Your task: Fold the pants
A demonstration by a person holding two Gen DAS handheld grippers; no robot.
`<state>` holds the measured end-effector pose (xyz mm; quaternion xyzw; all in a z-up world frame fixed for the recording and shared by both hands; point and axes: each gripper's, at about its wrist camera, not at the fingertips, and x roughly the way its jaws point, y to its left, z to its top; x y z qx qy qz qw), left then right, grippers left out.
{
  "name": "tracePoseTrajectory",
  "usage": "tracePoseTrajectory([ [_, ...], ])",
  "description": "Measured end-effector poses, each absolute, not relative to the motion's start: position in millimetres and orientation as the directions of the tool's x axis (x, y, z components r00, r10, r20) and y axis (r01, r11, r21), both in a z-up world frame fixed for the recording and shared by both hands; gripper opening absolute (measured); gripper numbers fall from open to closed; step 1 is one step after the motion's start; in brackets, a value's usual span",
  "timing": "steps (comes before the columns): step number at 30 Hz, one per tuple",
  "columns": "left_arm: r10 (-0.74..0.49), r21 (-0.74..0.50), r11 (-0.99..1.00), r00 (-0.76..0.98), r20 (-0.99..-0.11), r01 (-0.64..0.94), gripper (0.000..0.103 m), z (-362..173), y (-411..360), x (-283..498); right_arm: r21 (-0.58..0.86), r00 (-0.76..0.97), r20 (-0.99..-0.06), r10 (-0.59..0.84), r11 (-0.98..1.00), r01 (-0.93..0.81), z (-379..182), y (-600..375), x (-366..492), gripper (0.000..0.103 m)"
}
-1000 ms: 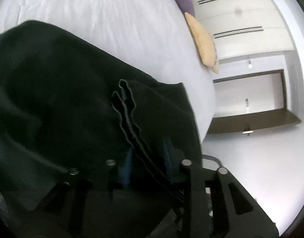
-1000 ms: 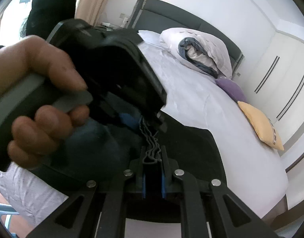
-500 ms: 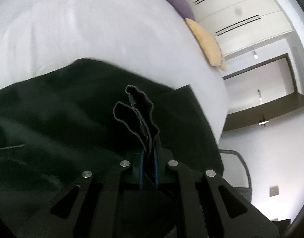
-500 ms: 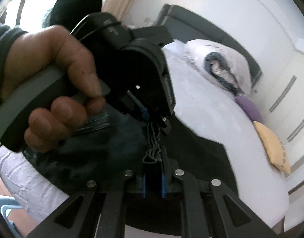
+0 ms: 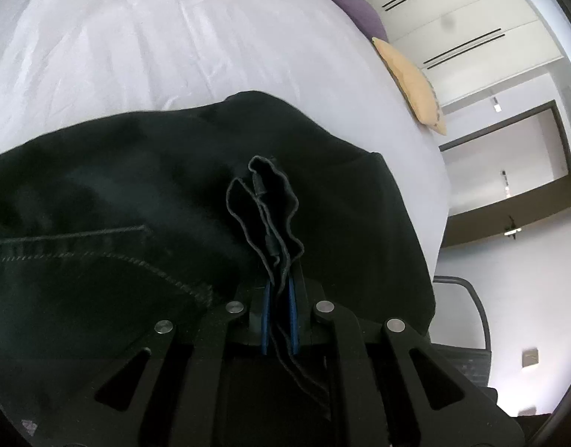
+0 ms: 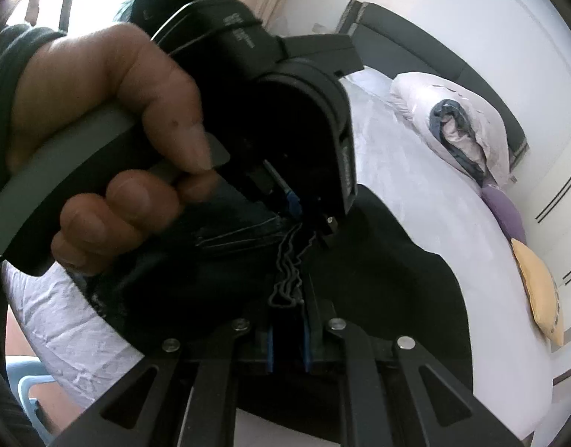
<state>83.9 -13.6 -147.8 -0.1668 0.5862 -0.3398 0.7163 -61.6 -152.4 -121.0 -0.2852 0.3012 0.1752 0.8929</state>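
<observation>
two grippers each pinch a bunch of the black pants [image 5: 143,193] over a big bed [image 5: 143,44] with a white sheet. the sheet has small wrinkles. at the head of the bed is a dark headboard [image 6: 427,48], and a white pillow [image 6: 464,123] leans on it with something grey-blue tucked in its fold. a purple cushion [image 6: 507,216] and a yellow cushion [image 6: 538,283] lie along the far edge of the bed. behind them are white closet doors [image 5: 453,26] with thin dark handles, and a doorway [image 5: 508,156] opens in the white wall. bright light comes in from a window [image 6: 95,3] behind the person.

the pants are spread out on the near part of the bed, with a seam of light stitches showing on the cloth. the left gripper [image 5: 278,298] is clamped tight on a folded, wavy edge of the pants that sticks up between its blue pads. the right gripper [image 6: 287,320] is also clamped on a stack of cloth edges. the person's left hand [image 6: 99,138] squeezes the grey handle of the left tool, right in front of the right camera, and the two tools are very near each other. no boxes or bins show here.
</observation>
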Motion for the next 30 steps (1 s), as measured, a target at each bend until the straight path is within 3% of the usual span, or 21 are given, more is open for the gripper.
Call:
tracePoseTrajectory([
  [17, -0.673, -0.626, 0.726, 0.11, -0.731, 0.283, 0.01, -160, -17, 81, -0.403, 0.719, -0.679, 0.146, 0.745, -0.532, -136, -146, -64, 0.012],
  [22, -0.688, -0.65, 0.715, 0.092, -0.72, 0.257, 0.012, -164, -14, 87, -0.37, 0.703, -0.692, 0.162, 0.757, -0.538, -140, -150, -57, 0.017],
  [26, -0.609, -0.558, 0.783, 0.159, -0.777, 0.275, 0.015, -145, -6, 85, -0.313, 0.693, -0.694, 0.194, 0.786, -0.533, -139, -159, -53, 0.018],
  [28, -0.549, -0.488, 0.827, 0.215, -0.808, 0.28, 0.015, -132, 0, 83, -0.309, 0.694, -0.693, 0.194, 0.79, -0.53, -139, -160, -53, 0.02],
  [29, -0.537, -0.471, 0.835, 0.233, -0.811, 0.284, 0.015, -125, 1, 82, -0.307, 0.693, -0.693, 0.199, 0.788, -0.533, -139, -160, -54, 0.025],
  [30, -0.512, -0.444, 0.851, 0.258, -0.82, 0.279, 0.015, -119, 2, 82, -0.304, 0.691, -0.694, 0.202, 0.788, -0.535, -138, -161, -54, 0.036],
])
